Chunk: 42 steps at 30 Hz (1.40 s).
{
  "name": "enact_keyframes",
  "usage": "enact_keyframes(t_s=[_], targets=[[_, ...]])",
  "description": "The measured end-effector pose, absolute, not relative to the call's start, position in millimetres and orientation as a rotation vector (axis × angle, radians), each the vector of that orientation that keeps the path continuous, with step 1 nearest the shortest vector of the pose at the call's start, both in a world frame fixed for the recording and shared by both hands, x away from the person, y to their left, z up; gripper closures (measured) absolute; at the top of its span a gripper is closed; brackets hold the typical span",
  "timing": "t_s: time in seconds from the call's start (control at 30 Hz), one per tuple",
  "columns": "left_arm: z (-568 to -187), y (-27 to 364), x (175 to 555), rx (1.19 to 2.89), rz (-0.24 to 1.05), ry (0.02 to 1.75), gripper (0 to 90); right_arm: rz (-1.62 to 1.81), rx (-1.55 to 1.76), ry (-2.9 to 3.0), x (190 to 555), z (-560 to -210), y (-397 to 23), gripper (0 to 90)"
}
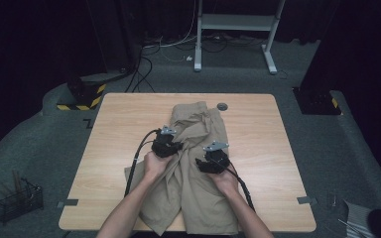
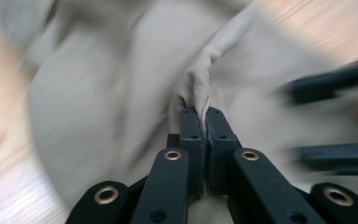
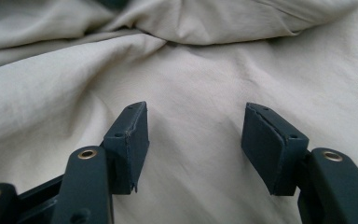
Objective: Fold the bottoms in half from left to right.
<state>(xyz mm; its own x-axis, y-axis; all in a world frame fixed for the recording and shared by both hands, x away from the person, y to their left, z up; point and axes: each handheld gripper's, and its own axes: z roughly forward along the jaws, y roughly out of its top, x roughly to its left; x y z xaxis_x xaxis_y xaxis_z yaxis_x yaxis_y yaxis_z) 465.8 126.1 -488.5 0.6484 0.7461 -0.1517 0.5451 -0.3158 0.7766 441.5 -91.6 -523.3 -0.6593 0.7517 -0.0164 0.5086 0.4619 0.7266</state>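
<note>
Here, left tongs (image 2: 204, 116) pinching seemingly a trouser (image 1: 198, 148) fold, right tongs (image 3: 196, 140) wide.

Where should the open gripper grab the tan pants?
Probably a raised fold. The right gripper hangs open over flat cloth of the tan pants, which gives little to pinch. The ridge just beyond stands up; coming from above, jaws either side, suits it. The left gripper pinches one that way.

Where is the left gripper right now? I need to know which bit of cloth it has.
In the high view the left gripper sits left of the right gripper, shut on a pinched fold of the tan trousers mid-table.
</note>
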Motion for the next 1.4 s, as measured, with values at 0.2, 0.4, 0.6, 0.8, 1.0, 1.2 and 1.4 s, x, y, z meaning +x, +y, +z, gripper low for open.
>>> enact_keyframes(t_s=[0.2,0.4,0.6,0.8,1.0,1.2,1.4], targets=[[-477.2,85.6,433.5,2.138,0.254,0.732,87.3,1.037,1.101,2.389,440.1,-522.2,-95.1,41.0],[-510.6,81.2,431.7,2.168,0.170,0.793,87.2,0.987,1.093,2.351,416.8,-515.1,-117.0,42.5],[-518.9,84.8,442.2,2.145,0.189,0.892,87.0,0.969,1.104,2.372,412.2,-520.2,-131.7,42.3],[-506.9,92.7,463.9,2.135,0.220,0.943,87.5,0.986,1.105,2.362,435.5,-521.7,-111.9,42.4],[-472.6,68.0,449.4,2.093,0.190,0.746,87.7,1.006,1.111,2.340,442.8,-523.8,-102.2,42.4],[-490.3,56.7,452.3,2.123,0.132,0.818,76.7,1.008,1.108,2.343,440.1,-523.8,-104.0,42.2],[-469.9,87.8,440.4,2.048,0.248,0.895,43.5,1.059,1.161,2.333,429.5,-519.7,-116.8,39.1]])
